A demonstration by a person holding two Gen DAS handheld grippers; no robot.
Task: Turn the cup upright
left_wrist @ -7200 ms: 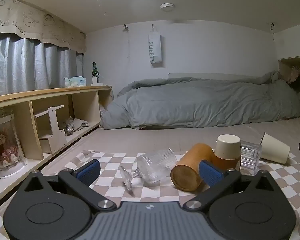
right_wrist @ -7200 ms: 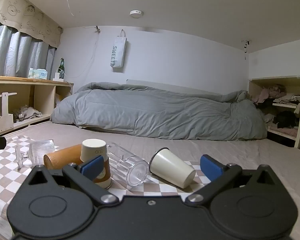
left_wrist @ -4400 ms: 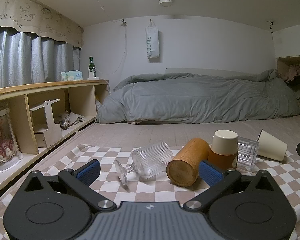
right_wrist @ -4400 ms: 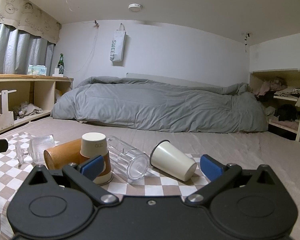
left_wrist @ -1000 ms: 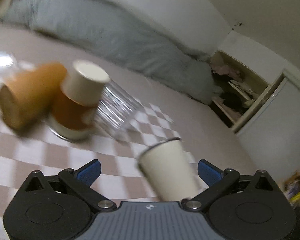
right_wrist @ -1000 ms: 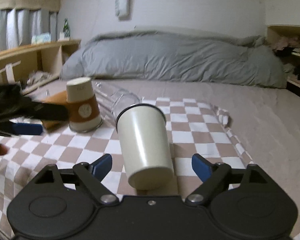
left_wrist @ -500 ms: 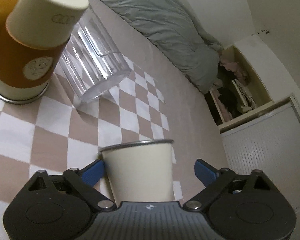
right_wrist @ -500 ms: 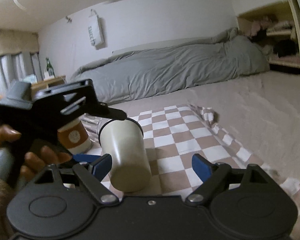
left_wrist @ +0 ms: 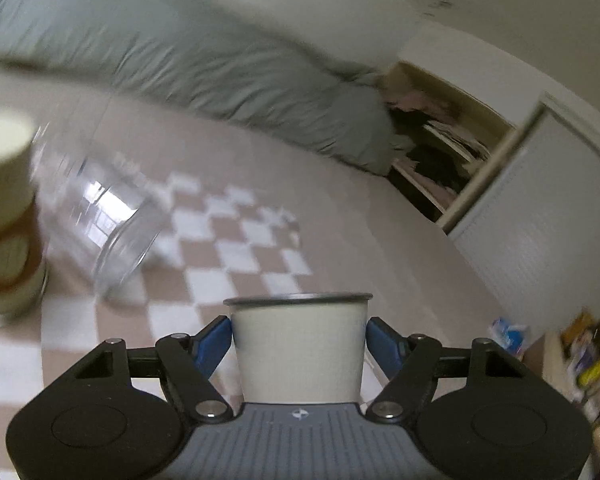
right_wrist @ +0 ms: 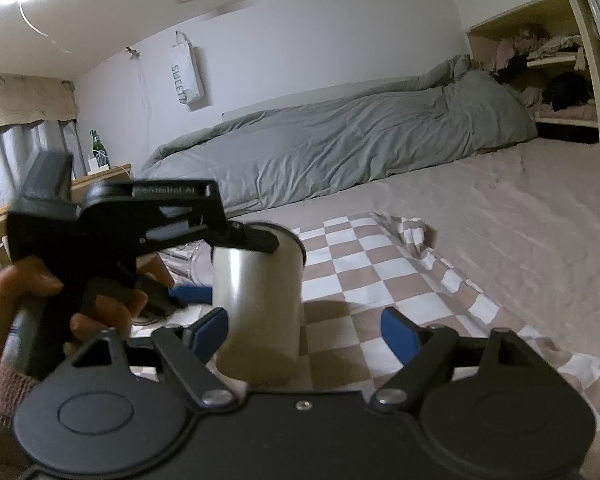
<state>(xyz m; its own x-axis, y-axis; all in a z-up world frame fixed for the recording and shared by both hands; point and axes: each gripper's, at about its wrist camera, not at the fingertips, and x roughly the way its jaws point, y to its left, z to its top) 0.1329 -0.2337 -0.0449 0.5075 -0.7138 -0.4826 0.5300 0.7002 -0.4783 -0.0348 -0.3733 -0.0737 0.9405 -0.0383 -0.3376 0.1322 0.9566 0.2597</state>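
Observation:
A cream cup with a dark rim (left_wrist: pixel 298 344) stands mouth-up between the blue pads of my left gripper (left_wrist: pixel 299 334), which is shut on it. In the right wrist view the same cup (right_wrist: pixel 260 304) is upright on the checkered cloth (right_wrist: pixel 364 264), with the left gripper (right_wrist: pixel 236 264) clamped around its upper part. My right gripper (right_wrist: pixel 304 328) is open and empty, just in front of the cup, its left pad (right_wrist: pixel 208 330) close to the cup's side.
A clear ribbed glass (left_wrist: pixel 100 216) lies on its side to the left. An orange-sleeved paper cup (left_wrist: pixel 4 220) stands mouth-down beside it. A grey duvet (right_wrist: pixel 340 148) lies behind, and shelves (right_wrist: pixel 540 68) are at the right.
My left gripper has closed onto the cream cup and turned it from tilted to upright. The left wrist view swung and blurred. My right gripper stayed open near the cup.

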